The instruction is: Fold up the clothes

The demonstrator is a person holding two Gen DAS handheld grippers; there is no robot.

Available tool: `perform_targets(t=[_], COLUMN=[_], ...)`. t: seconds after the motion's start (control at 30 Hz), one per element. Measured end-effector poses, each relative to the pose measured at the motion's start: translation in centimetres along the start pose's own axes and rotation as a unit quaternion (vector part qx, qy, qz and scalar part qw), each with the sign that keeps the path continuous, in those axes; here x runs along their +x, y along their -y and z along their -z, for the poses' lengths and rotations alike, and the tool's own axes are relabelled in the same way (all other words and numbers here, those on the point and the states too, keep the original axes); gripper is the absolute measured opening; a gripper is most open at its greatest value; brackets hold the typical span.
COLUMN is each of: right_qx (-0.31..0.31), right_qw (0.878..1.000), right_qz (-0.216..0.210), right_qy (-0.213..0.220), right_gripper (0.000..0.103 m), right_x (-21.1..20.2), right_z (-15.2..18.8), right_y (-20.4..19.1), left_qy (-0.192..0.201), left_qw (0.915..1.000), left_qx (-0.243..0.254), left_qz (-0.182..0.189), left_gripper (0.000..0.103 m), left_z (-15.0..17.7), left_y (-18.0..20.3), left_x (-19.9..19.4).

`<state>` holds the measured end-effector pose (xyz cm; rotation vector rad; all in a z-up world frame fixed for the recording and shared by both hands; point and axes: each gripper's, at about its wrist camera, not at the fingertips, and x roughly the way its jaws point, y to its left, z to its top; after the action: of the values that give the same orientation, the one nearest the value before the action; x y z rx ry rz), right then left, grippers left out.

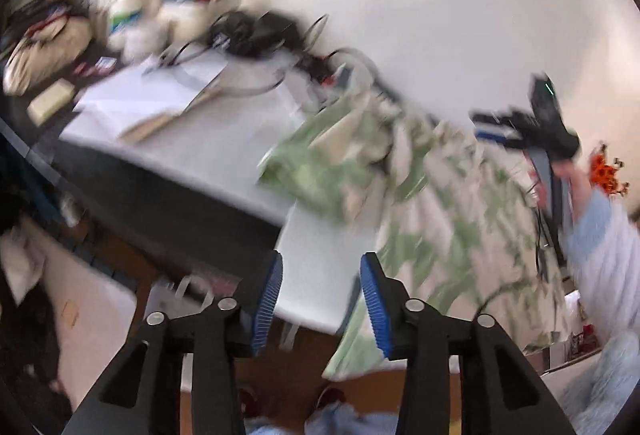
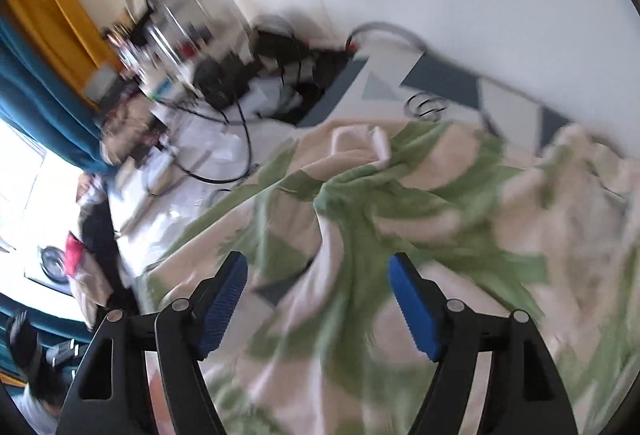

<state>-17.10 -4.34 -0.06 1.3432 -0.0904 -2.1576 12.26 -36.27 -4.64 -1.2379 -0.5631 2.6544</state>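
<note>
1. A green-and-cream patterned garment (image 2: 400,219) lies rumpled and bunched on a white table (image 1: 224,151), one edge hanging over the near side.
2. The right gripper (image 2: 318,299) hovers above the cloth, its blue pads (image 2: 416,311) spread wide with nothing pinched.
3. The left gripper (image 1: 320,299) is parted over the table edge, empty.
4. A tangle of dark cables (image 2: 256,75) sits at the far end by the wall; everything is motion-blurred.
</note>
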Motion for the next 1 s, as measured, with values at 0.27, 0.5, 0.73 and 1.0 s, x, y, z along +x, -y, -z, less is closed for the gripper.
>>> perform_targets(t=[0.27, 0.5, 0.73, 1.0], right_qx=[0.114, 0.265, 0.34, 0.1], right_qw=[0.967, 0.907, 0.879, 0.937], right_qz=[0.096, 0.246, 0.274, 0.325], right_qy=[0.209, 0.215, 0.192, 0.08], right_gripper=[0.096, 0.097, 0.103, 0.09], right_x=[-19.2, -28.3, -30.0, -23.6], right_z=[13.6, 31.6, 40.6, 41.5], right_y=[4.8, 7.6, 11.1, 10.1], left_qy=[-0.036, -0.094, -0.124, -0.162], left_qw=[0.9888, 0.9715, 0.9654, 0.9712], left_qx=[0.096, 0.164, 0.19, 0.149], left_qz=[0.109, 0.143, 0.129, 0.091], left_gripper=[0.051, 0.051, 0.051, 0.051], left_z=[-3.9, -3.4, 0.4, 7.1], left_y=[7.1, 13.0, 18.8, 28.2], left_x=[6.0, 10.8, 12.1, 16.4])
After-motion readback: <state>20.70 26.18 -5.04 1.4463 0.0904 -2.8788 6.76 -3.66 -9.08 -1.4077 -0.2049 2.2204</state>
